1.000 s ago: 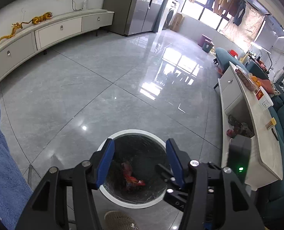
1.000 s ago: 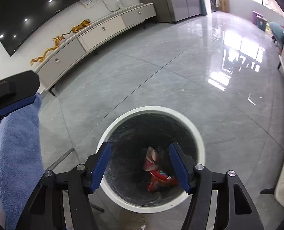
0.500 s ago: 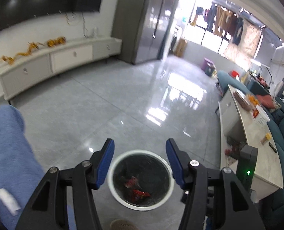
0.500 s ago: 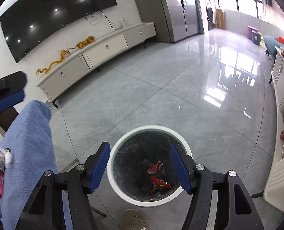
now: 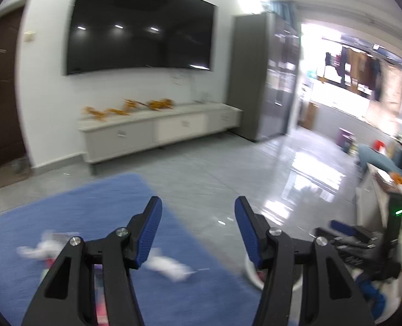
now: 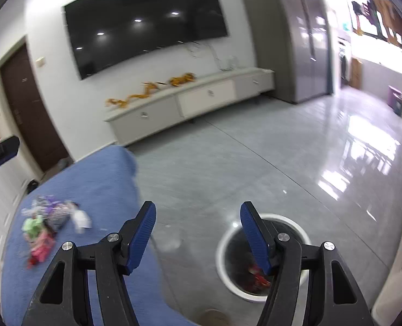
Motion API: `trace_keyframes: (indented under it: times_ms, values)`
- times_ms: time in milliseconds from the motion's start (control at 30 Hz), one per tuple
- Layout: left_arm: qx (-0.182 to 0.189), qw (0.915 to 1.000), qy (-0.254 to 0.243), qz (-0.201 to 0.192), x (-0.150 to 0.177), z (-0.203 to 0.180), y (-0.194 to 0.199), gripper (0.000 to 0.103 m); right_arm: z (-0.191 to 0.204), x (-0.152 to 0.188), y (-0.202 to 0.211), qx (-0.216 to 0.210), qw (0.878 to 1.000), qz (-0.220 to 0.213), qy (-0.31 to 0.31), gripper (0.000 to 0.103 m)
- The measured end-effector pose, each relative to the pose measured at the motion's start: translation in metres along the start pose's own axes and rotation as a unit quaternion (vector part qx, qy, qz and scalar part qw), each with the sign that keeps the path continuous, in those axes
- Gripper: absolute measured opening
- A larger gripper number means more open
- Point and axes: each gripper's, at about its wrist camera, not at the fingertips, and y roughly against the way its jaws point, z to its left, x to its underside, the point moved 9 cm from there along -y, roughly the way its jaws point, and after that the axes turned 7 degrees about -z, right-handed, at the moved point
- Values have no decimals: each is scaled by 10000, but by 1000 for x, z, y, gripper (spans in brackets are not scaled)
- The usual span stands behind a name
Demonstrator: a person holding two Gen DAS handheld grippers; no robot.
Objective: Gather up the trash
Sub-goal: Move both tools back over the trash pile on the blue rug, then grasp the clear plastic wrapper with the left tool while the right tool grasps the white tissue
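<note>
A white-rimmed trash bin [image 6: 222, 250] lined with a dark bag stands on the grey floor, red wrappers [image 6: 258, 274] inside. My right gripper [image 6: 198, 217] hangs open and empty above the floor, just left of the bin. On the blue cloth surface [image 6: 92, 190] to the left lies a pile of wrappers [image 6: 46, 222], green, pink, purple and white. In the blurred left wrist view my left gripper [image 5: 198, 214] is open and empty above the blue cloth [image 5: 78, 212], with white scraps [image 5: 171, 267] under it. The bin's rim [image 5: 251, 274] peeks out at lower right, beside the right gripper [image 5: 344, 231].
A long white TV cabinet [image 6: 195, 100] with orange ornaments runs along the far wall under a big black screen [image 6: 146, 21]. A dark door [image 6: 27, 108] is at left, tall grey cupboards [image 6: 296, 35] at right. Glossy floor [image 6: 282, 163] stretches between. A white table [image 5: 374, 190] stands far right.
Both grippers have risen and tilted up away from the bin and swung left. The bin has shrunk and slid to the lower right; the blue cloth with the trash has come into view.
</note>
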Motion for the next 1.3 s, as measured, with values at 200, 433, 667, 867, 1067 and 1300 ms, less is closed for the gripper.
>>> trace_keyframes:
  times_ms: [200,433,667,867,1067,1300]
  values:
    - [-993,9950,49,-108,17,110,58,54,75,-7,-1,-544,9976,-39,437,63]
    - [-1662,9854,343,-101,52,201,105,54,137,-5,-8,-865,9926,-6,856,63]
    - [-1186,9917,420,264,105,208,100,54,181,12,-30,-1004,9885,276,1093,63]
    - [-467,9939,269,959,159,168,63,53,195,39,-62,-1020,9847,727,1214,63]
    - [-43,9894,259,1430,197,153,39,52,196,66,-101,-1033,9790,1205,1278,63]
    - [162,9838,310,1758,219,148,22,39,207,97,-149,-1125,9679,1667,1505,63]
